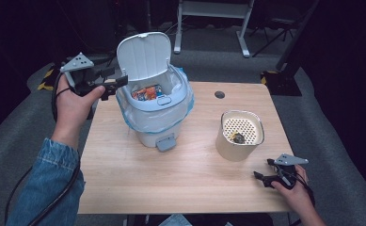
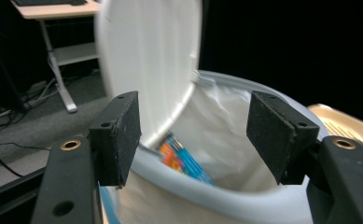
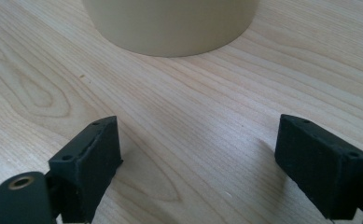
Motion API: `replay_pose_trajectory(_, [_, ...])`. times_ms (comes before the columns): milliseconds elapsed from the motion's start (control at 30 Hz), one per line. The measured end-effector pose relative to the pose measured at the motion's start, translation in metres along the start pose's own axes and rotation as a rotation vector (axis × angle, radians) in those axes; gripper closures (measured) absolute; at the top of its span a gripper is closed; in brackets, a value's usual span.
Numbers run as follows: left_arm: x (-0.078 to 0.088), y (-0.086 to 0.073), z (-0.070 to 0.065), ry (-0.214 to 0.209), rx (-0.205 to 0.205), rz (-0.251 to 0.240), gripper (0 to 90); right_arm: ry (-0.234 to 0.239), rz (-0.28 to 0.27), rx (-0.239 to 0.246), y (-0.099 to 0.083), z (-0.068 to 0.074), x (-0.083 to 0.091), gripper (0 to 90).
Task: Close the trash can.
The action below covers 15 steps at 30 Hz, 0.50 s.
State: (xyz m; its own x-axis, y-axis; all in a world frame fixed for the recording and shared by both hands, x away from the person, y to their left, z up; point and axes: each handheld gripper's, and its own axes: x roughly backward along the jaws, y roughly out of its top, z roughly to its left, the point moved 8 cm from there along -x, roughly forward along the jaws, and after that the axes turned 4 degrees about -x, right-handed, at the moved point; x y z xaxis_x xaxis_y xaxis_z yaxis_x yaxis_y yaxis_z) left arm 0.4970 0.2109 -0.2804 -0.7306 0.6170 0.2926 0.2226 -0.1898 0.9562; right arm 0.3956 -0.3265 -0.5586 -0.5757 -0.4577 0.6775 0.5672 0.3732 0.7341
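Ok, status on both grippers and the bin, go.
Left gripper open, empty, at the bin's left rim. Lid up, bagged, colourful wrappers inside. Right gripper open, empty, low over the table near the beige strainer cup. Nothing in the way.

small dark item [image 1: 238, 138] in beige container [image 1: 227, 146] too small to identify; bin lid [image 2: 146, 60] blurred, cropped at top

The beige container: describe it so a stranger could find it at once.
On the wooden table, look right of the white bin with its lid up. The beige container stands there alone, just beyond the right gripper. Unlike the bin, it has no lid and holds a perforated insert.
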Motion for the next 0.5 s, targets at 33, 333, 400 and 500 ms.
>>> replay_pose_trajectory(33, [-0.003,0.002,0.004,0.009,0.002,-0.002,35.6,0.000,0.000,0.000,0.000,0.000,0.000,14.5])
replay_pose_trajectory(333, [-0.024,0.016,0.025,0.021,0.038,-0.031,35.9,0.000,0.000,0.000,0.000,0.000,0.000,14.5])
replay_pose_trajectory(400, [-0.026,0.019,0.025,0.007,0.045,-0.040,36.4,0.000,0.000,0.000,0.000,0.000,0.000,14.4])
replay_pose_trajectory(500, [-0.029,0.023,0.027,0.009,0.037,-0.039,37.6,0.000,0.000,0.000,0.000,0.000,0.000,14.4])
